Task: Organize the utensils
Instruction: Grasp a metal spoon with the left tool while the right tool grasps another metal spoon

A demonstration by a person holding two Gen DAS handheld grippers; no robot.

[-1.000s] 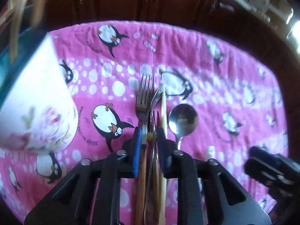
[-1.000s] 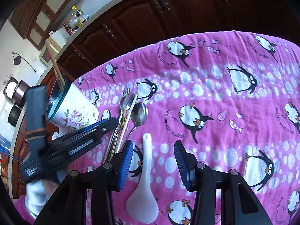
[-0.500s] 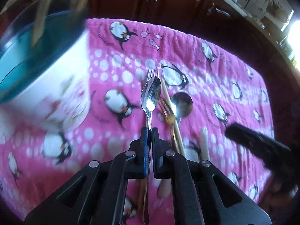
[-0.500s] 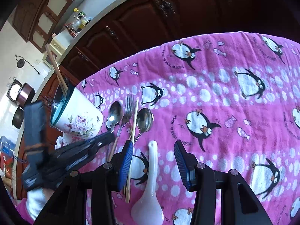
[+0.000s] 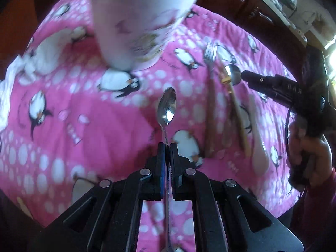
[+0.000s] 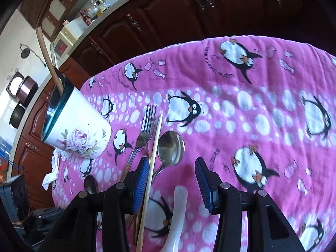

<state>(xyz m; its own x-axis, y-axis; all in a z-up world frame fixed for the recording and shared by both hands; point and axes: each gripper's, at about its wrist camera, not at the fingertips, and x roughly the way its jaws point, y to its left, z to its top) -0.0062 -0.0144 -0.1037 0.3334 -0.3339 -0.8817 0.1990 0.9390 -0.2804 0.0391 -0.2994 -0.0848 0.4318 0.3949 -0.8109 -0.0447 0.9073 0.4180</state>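
Pinching spoon [image 5: 167, 107] handle in left hand-held gripper [image 5: 167, 147], bowl forward

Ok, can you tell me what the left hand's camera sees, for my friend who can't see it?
The left gripper is shut on a metal spoon, held over a pink penguin cloth. A white flowered cup stands ahead; a fork lies to the right.
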